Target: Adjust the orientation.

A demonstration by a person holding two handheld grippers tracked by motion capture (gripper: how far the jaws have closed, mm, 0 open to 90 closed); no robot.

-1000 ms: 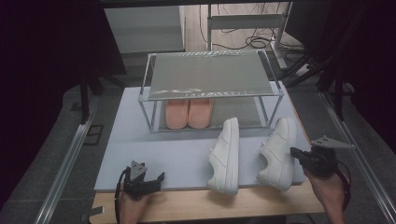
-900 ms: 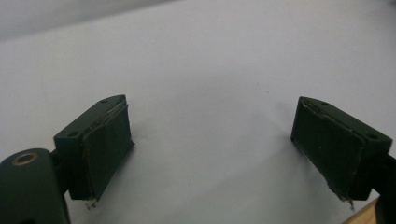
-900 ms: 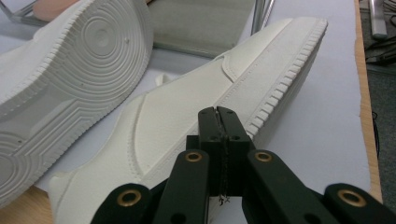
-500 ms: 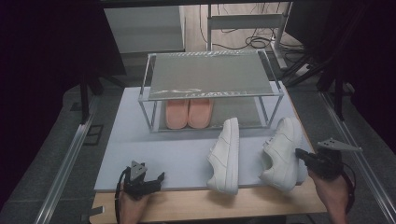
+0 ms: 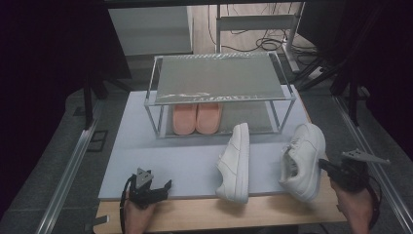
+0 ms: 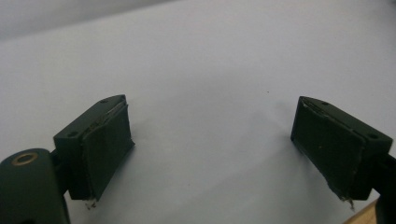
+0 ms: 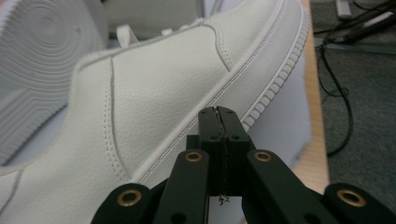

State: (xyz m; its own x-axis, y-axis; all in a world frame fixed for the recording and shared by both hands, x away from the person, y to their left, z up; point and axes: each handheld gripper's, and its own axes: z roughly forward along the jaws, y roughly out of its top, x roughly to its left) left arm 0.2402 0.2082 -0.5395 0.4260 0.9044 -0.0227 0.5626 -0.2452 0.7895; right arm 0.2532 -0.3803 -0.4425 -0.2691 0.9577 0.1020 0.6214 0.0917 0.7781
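Two white sneakers lie on the pale mat (image 5: 180, 156). One sneaker (image 5: 236, 163) rests on its side at the middle, its sole (image 7: 37, 60) facing right. The other sneaker (image 5: 302, 161) sits tilted at the mat's right edge, and its leather side (image 7: 154, 93) looms close in the right gripper view. My right gripper (image 5: 325, 165) is shut with nothing between its jaws, and its tips (image 7: 219, 112) are up against that sneaker's sole rim. My left gripper (image 5: 163, 187) rests open at the mat's front left, with bare mat between its pads (image 6: 212, 140).
A metal two-tier rack (image 5: 219, 97) stands at the back of the mat, with a pair of pink slippers (image 5: 197, 118) on its lower shelf. A wooden table edge (image 5: 234, 212) runs along the front. Cables lie on the floor at the right.
The right sneaker has slid a little to the right, and the right gripper has moved right with it. The left gripper and the middle sneaker have stayed put.
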